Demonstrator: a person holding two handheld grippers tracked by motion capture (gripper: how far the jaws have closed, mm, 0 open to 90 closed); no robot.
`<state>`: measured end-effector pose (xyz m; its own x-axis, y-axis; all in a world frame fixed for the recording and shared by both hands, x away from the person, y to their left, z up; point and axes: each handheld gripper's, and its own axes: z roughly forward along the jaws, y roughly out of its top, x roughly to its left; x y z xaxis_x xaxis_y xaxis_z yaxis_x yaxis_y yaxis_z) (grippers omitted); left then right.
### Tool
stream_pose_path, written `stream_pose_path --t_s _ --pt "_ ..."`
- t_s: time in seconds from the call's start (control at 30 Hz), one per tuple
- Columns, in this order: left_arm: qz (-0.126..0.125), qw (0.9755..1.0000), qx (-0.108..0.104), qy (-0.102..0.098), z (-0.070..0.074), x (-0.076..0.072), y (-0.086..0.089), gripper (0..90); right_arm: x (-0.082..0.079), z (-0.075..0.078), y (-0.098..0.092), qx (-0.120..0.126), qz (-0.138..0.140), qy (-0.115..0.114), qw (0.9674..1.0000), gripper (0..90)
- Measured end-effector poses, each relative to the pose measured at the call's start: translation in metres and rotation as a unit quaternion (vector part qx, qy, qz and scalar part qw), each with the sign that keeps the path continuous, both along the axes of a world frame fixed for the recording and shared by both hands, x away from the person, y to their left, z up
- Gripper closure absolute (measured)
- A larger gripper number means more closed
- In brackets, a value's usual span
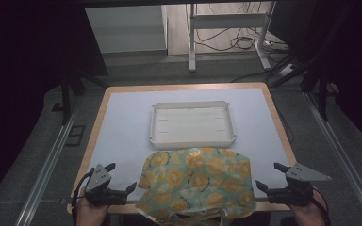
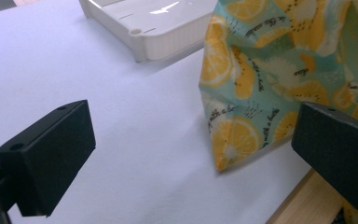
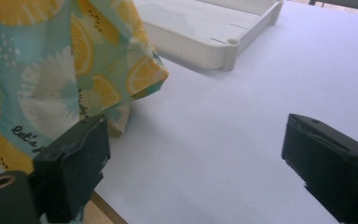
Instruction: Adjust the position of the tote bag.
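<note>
— Teal fabric with orange slices printed on it: a cloth bag [image 1: 198,181] lies rumpled at the near edge of the table [image 1: 122,122], part of it hanging over the wooden rim toward the person.

— And the grippers?

— Left gripper [image 1: 121,178] sits at the near-left corner, jaws spread wide, nothing between them. In the left gripper view the bag's corner [image 2: 233,140] rests on the white surface just beside one jaw — apart from it, as far as I can tell.

— Right one?

— Right gripper [image 1: 271,175] at the near-right corner, likewise gaping and empty. Its own view shows the cloth [image 3: 65,74] bunched up close behind one jaw; touching or not, I cannot tell.

— Anything else on the table?

— White tray [image 1: 160,122], shallow, empty, just beyond the bag, square to the table.
</note>
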<state>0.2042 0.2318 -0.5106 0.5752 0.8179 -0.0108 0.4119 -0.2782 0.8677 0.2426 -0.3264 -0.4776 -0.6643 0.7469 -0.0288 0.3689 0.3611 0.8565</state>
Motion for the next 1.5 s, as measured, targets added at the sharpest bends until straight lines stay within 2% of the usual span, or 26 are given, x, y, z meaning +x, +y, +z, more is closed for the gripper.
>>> stream_pose_path --t_s 0.07,0.13,0.27,0.33,0.53,0.77,0.93,1.03,1.27,1.4,1.5 --pt "-0.001 1.0000 -0.004 0.004 -0.001 0.001 0.001 0.0 0.000 -0.001 0.001 -0.001 0.005 0.000 1.0000 5.5" --pt "-0.009 0.9995 -0.028 0.009 -0.002 0.001 0.002 0.0 -0.001 0.000 0.003 -0.005 0.013 -0.005 0.9999 4.8" --pt "-0.020 0.9990 -0.036 0.013 -0.002 0.001 0.003 0.0 -0.002 0.002 0.006 -0.017 0.022 -0.016 0.9995 4.2" --pt "-0.025 0.9989 -0.037 0.013 -0.002 0.001 0.003 0.0 -0.003 0.001 0.008 -0.021 0.025 -0.017 0.9993 3.9" --pt "-0.025 0.9995 -0.011 0.015 0.000 -0.001 -0.004 1.2 -0.003 0.001 0.008 -0.024 0.022 -0.017 0.9993 3.4" --pt "-0.021 0.9994 -0.018 0.020 0.001 -0.001 -0.002 2.1 -0.002 0.001 0.006 -0.017 0.018 -0.008 0.9997 3.4" --pt "-0.017 0.9994 -0.012 0.028 0.001 -0.001 -0.002 3.0 -0.002 0.001 0.005 -0.006 0.023 0.015 0.9996 3.5" --pt "-0.017 0.9994 -0.010 0.029 0.001 -0.001 -0.002 4.1 -0.003 0.001 0.005 0.000 0.023 0.018 0.9996 3.4" --pt "-0.021 0.9995 -0.008 0.023 0.006 -0.005 -0.001 6.7 -0.005 0.005 0.005 0.015 0.018 0.021 0.9995 3.5" --pt "-0.033 0.9991 -0.018 0.018 0.012 -0.009 0.000 7.1 -0.006 0.007 0.006 0.021 0.016 0.032 0.9991 3.3" --pt "-0.044 0.9988 -0.018 0.013 0.016 -0.013 -0.001 8.6 -0.008 0.010 0.008 0.032 0.018 0.045 0.9983 3.5"
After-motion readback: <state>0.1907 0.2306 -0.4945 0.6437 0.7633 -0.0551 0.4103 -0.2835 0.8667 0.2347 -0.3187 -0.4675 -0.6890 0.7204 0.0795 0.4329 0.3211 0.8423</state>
